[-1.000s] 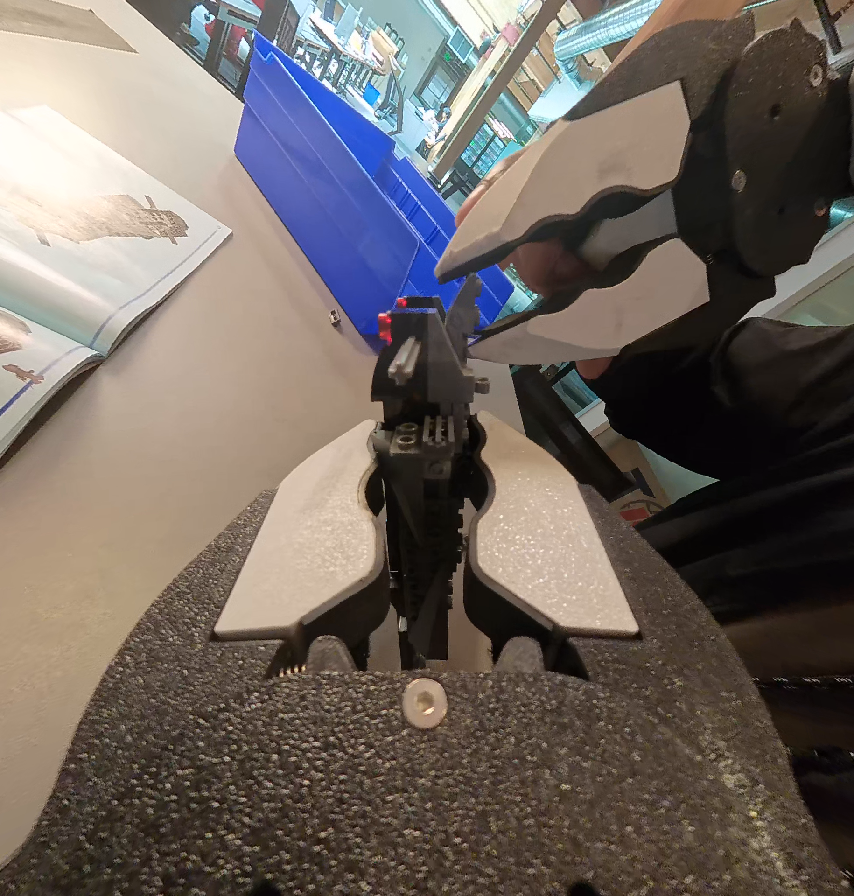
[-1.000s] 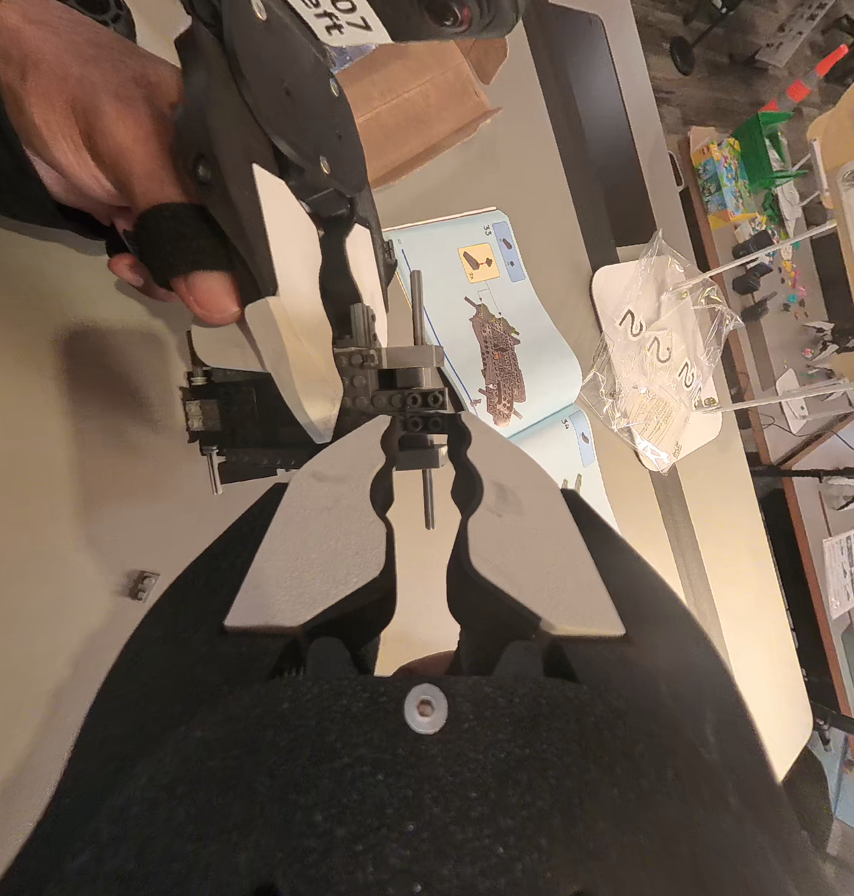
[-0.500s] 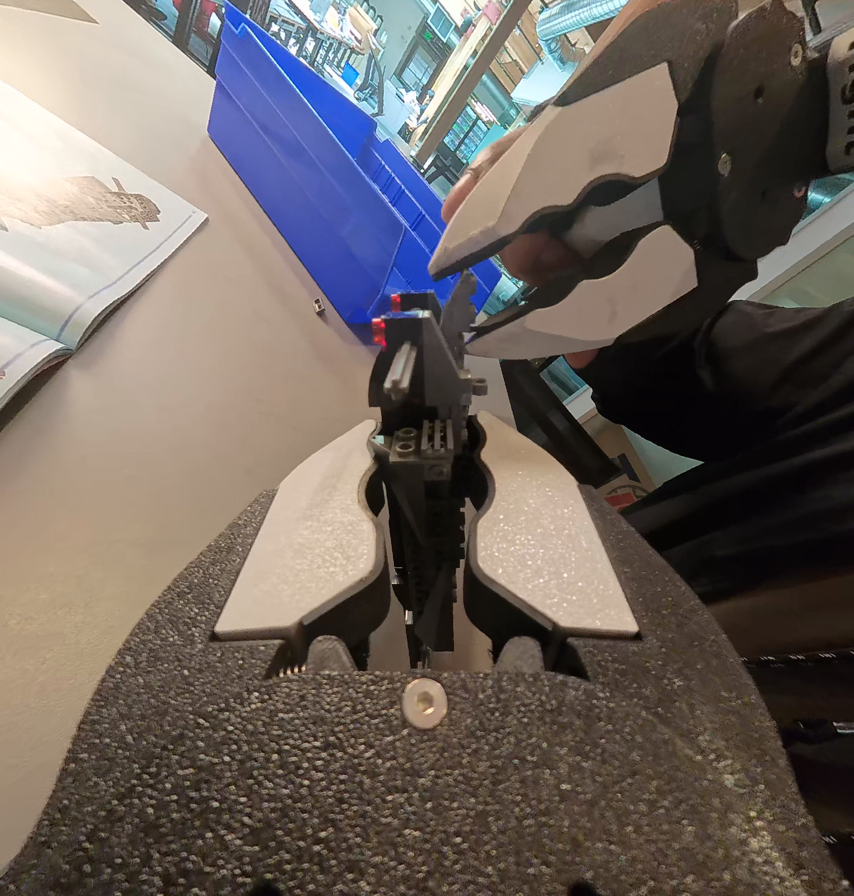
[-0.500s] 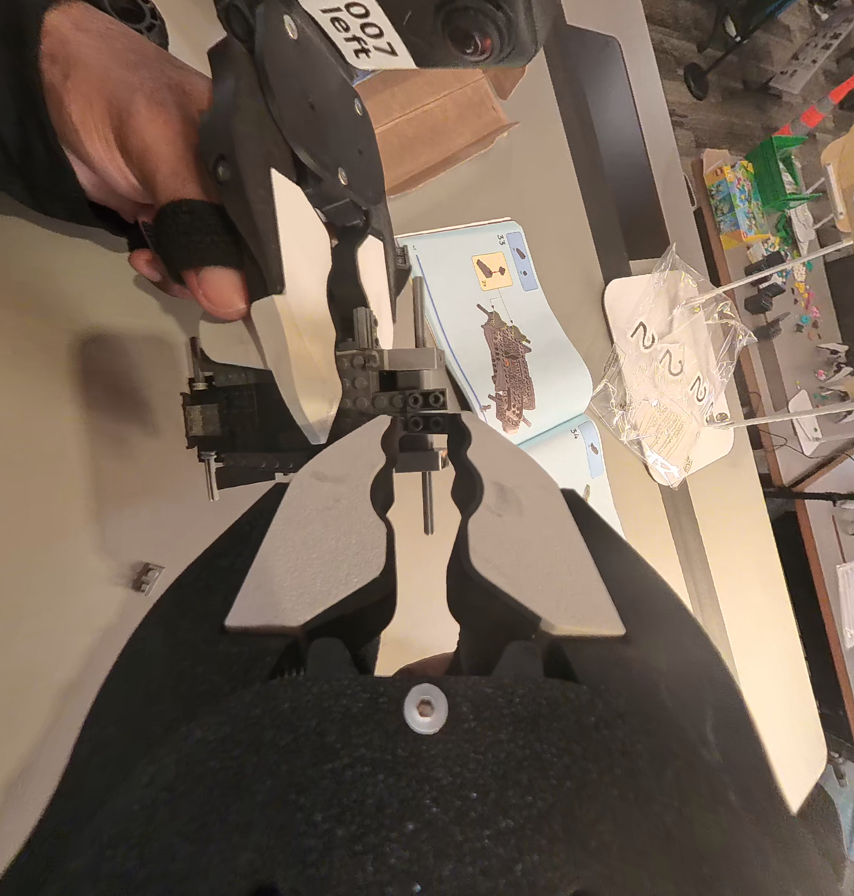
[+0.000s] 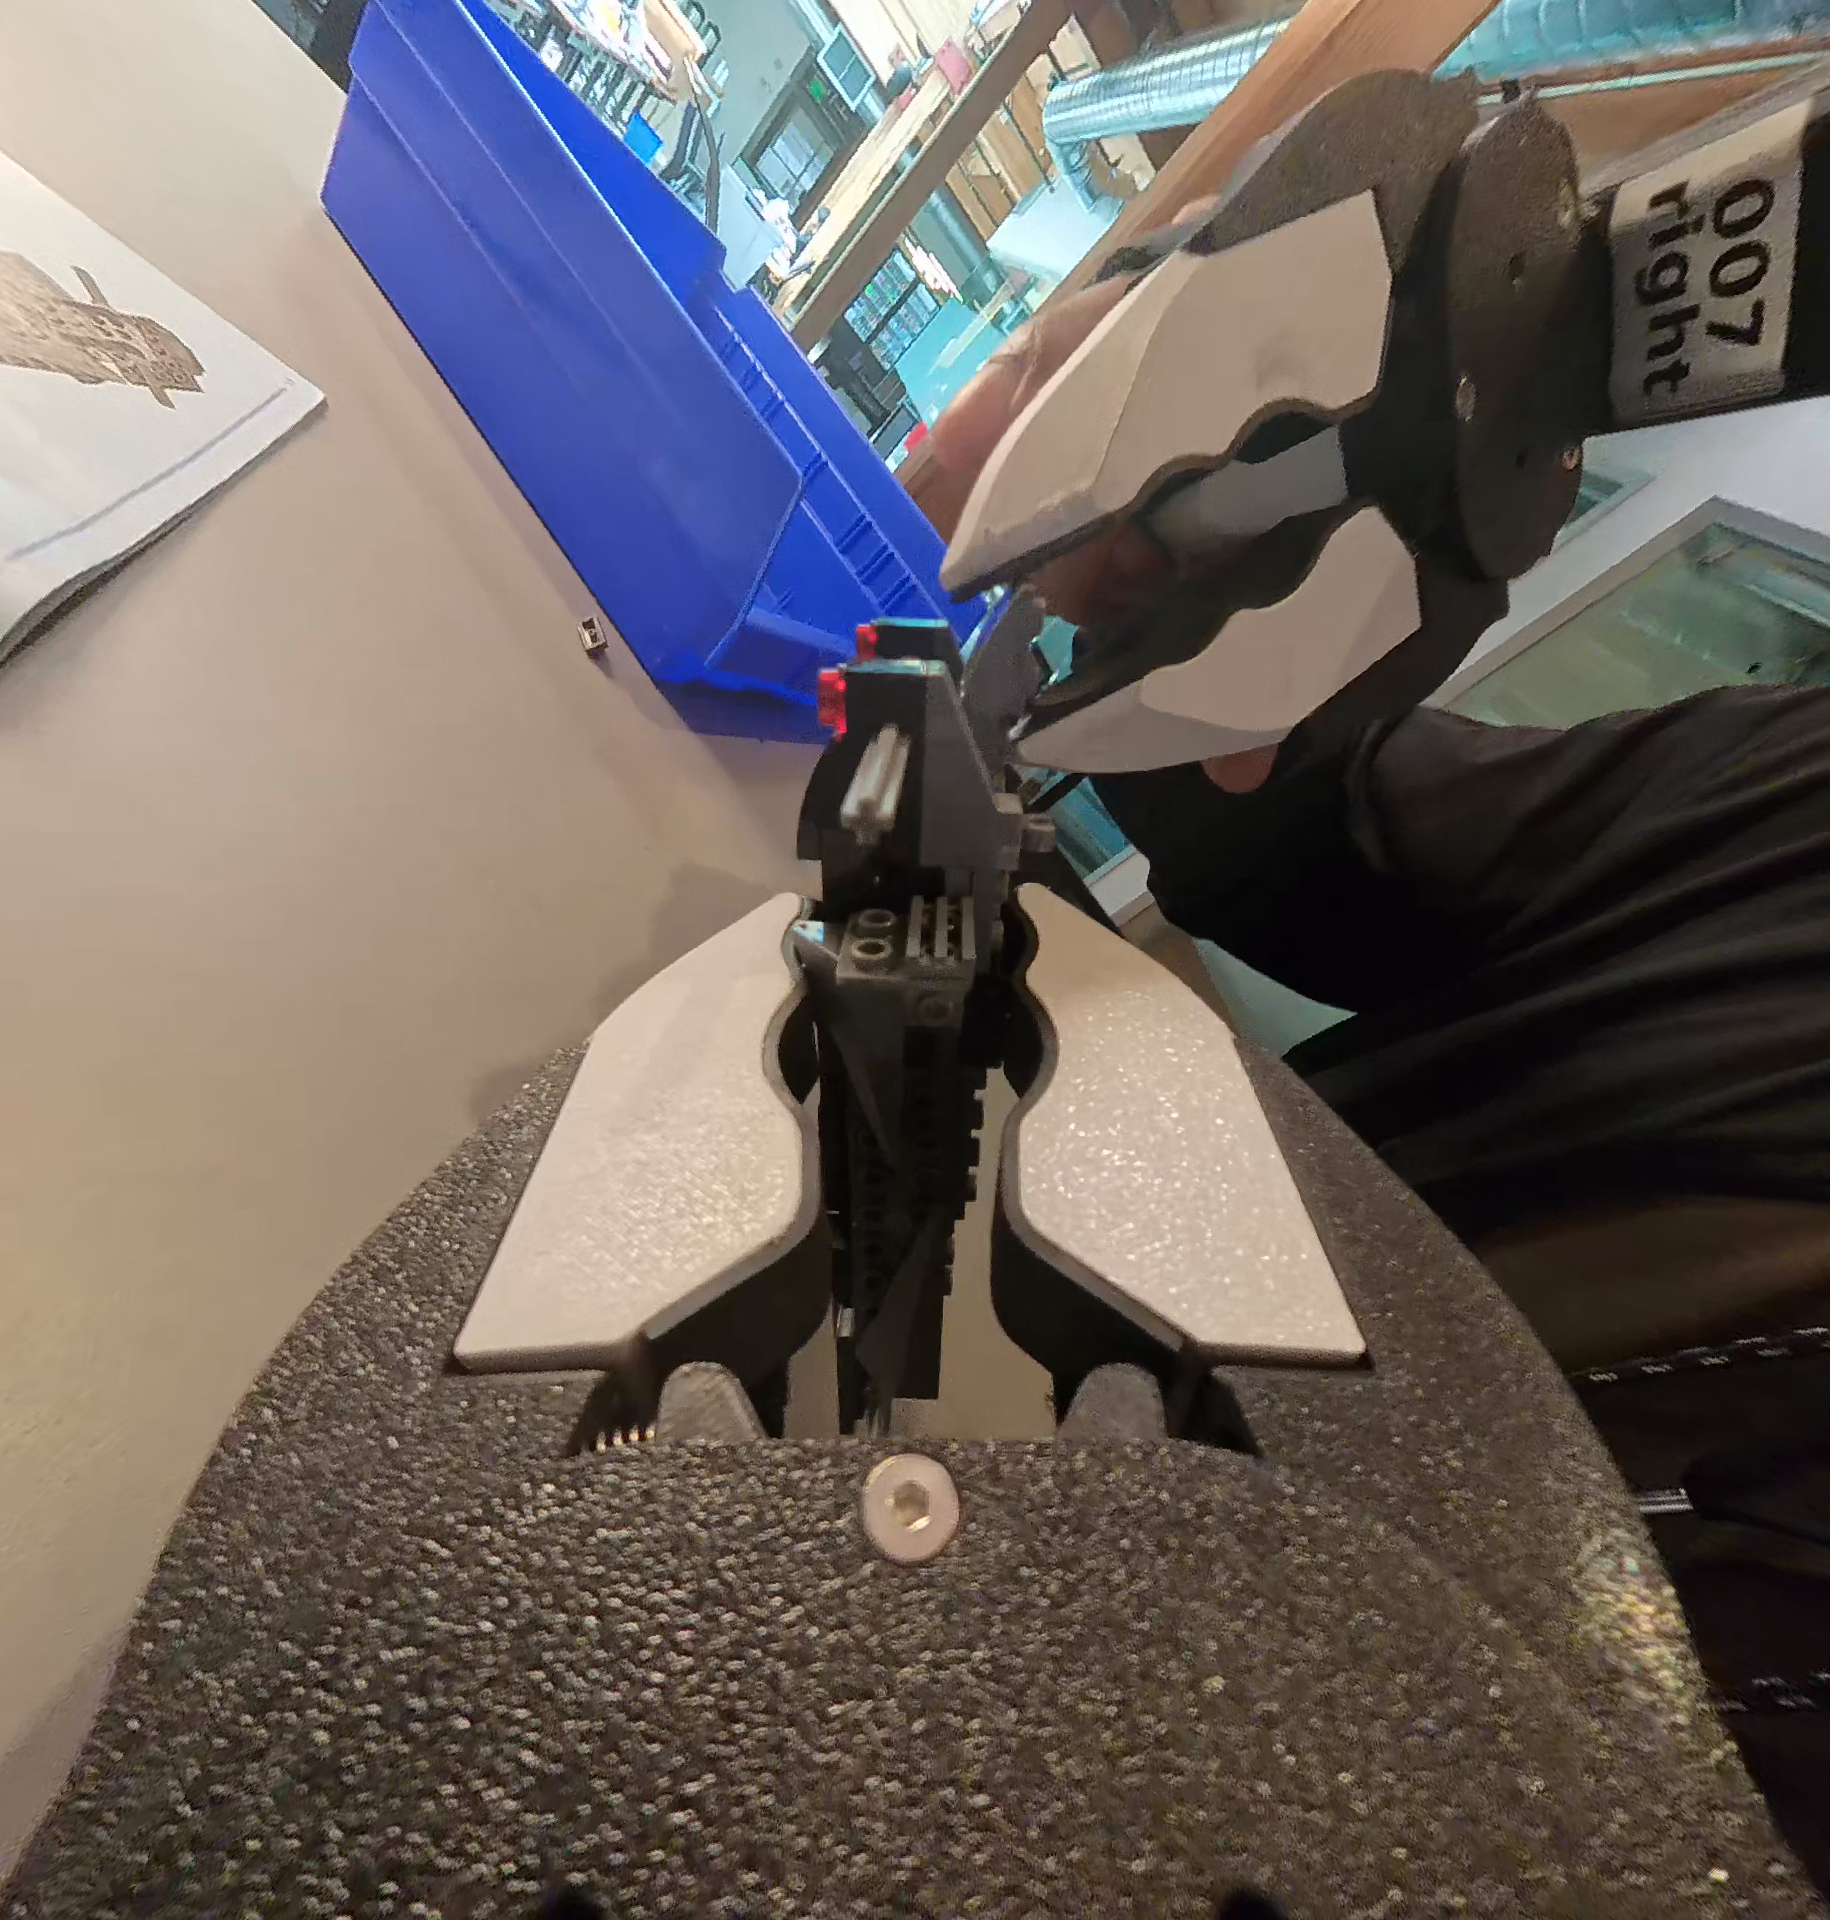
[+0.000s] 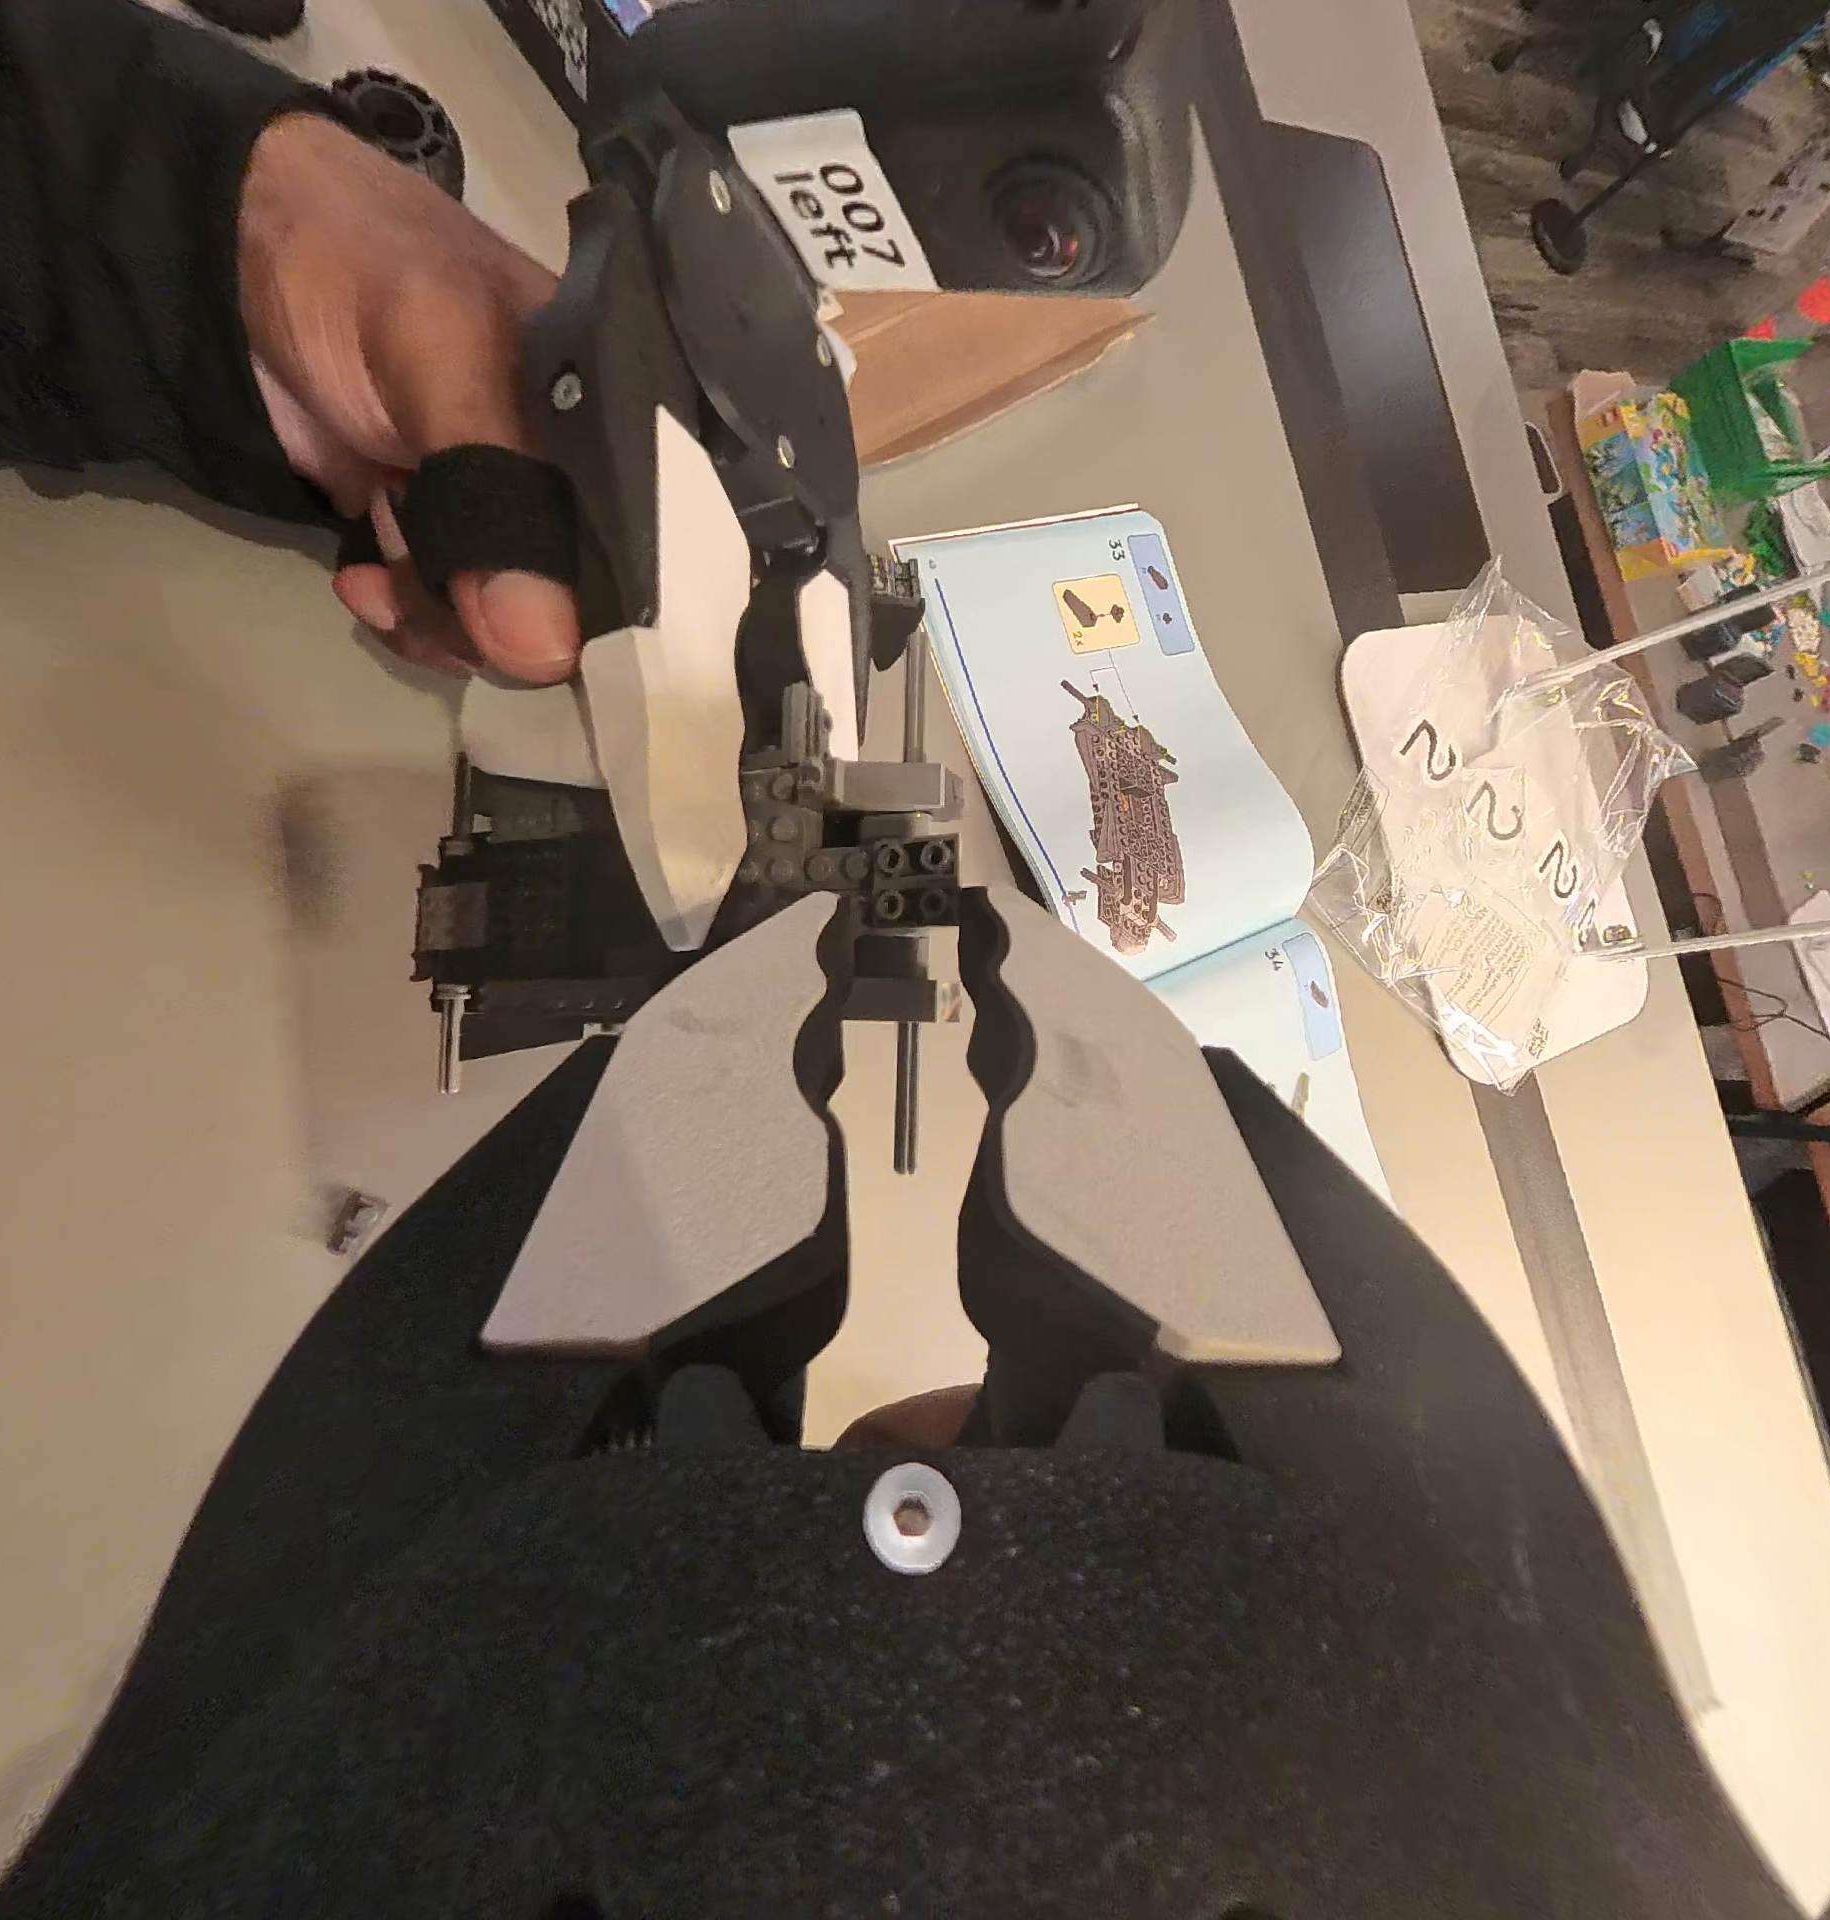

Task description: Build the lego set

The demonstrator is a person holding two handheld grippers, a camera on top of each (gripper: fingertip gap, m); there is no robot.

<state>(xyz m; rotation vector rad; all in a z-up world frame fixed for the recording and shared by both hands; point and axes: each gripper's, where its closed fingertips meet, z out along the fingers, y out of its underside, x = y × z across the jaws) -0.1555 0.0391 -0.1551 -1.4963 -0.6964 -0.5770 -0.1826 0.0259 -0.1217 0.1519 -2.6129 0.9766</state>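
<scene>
Two grippers are squeezing one dark grey and black toy brick model (image 5: 906, 997): the left gripper (image 5: 909, 925) gripping its middle, the right gripper (image 6: 895, 914) pinching its end, above the tan table (image 5: 267, 935), near the long blue plastic bin (image 5: 620, 416).

Left tool (image 5: 909, 914) clamped, right tool (image 6: 895, 914) clamped, tips nearly meeting

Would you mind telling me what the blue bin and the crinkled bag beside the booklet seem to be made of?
Blue bin: apparently moulded rigid plastic, with a smooth, slightly glossy wall and ribbed dividers. Bag: thin, clear plastic film, judging by its creases, glints and see-through look.
</scene>
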